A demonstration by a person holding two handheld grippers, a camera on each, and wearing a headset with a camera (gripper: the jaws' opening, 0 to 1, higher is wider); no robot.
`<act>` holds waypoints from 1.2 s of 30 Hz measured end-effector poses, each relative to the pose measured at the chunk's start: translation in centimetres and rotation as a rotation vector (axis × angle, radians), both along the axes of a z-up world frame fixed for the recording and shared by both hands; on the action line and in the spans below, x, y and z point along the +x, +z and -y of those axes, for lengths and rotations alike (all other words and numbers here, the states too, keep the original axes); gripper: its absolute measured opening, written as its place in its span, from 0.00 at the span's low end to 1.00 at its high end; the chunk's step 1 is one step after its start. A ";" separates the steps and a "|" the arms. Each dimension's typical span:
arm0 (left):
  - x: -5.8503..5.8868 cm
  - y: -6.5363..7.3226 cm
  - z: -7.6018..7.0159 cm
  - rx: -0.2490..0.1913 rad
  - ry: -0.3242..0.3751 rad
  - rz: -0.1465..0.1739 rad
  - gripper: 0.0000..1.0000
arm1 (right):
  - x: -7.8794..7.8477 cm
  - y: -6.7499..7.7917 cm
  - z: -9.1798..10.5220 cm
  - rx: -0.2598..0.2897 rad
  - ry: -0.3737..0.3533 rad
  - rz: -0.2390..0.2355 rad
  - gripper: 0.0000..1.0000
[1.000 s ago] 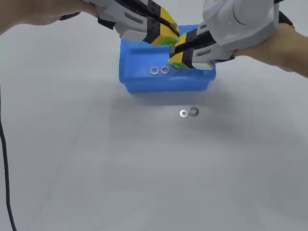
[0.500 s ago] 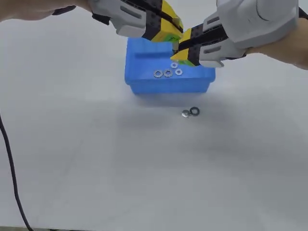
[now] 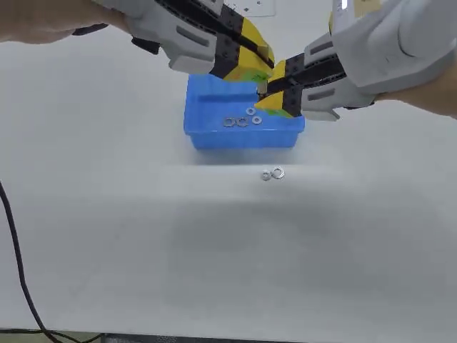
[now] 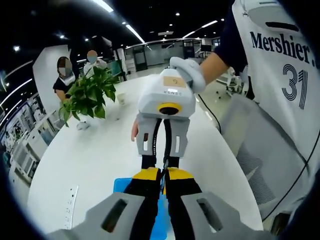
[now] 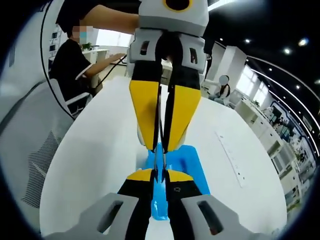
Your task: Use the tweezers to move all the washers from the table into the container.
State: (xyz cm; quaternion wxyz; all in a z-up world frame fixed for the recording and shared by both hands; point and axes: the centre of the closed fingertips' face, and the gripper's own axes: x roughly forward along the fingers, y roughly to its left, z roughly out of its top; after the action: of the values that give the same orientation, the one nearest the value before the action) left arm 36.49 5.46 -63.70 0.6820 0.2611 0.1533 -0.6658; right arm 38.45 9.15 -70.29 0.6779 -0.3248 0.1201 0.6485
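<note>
While the left gripper (image 3: 258,68) and right gripper (image 3: 275,90) clamp the tweezers (image 5: 159,150) in closed fingers over the container (image 3: 214,133), two washers (image 3: 272,174) lie on the bench (image 3: 214,250) just before it, nearer the right.

Two loose washers (image 3: 272,174) too small, perhaps touching

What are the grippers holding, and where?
The left gripper and the right gripper each pinch the thin tweezers, apparently at opposite ends.
</note>
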 end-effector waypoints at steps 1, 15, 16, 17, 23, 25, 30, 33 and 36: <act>-0.4 -0.1 0.1 -0.001 -0.002 -0.003 0.07 | -0.5 -0.1 0.2 -0.003 0.001 -0.005 0.10; -5.1 -3.2 0.9 -0.001 -0.015 -0.088 0.07 | -5.7 -3.5 1.0 -0.012 0.013 -0.084 0.10; -5.2 -3.3 0.9 -0.003 -0.013 -0.090 0.07 | -5.9 -3.6 1.0 -0.011 0.009 -0.089 0.10; -5.3 -3.5 0.9 -0.006 -0.008 -0.096 0.07 | -6.1 -3.7 1.0 -0.012 0.009 -0.091 0.09; -5.5 -4.5 1.0 -0.015 0.009 -0.113 0.07 | -6.7 -4.6 1.2 -0.016 0.002 -0.112 0.09; -5.5 -4.9 1.0 -0.019 0.015 -0.118 0.07 | -6.8 -4.9 1.2 -0.015 -0.003 -0.120 0.09; -5.4 -5.8 1.2 -0.030 0.029 -0.131 0.07 | -6.8 -5.8 1.6 -0.013 -0.016 -0.134 0.09; -5.1 -6.7 1.2 -0.026 0.030 -0.135 0.07 | -6.8 -6.3 1.7 -0.015 -0.021 -0.144 0.09; -5.0 -6.9 1.3 -0.026 0.033 -0.137 0.07 | -6.6 -6.8 1.8 -0.018 -0.026 -0.144 0.09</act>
State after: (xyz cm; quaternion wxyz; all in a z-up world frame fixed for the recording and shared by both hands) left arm 31.45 4.21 -70.57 0.6841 0.2035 0.1954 -0.6726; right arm 31.86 7.32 -77.07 0.6728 -0.2817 0.1787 0.6604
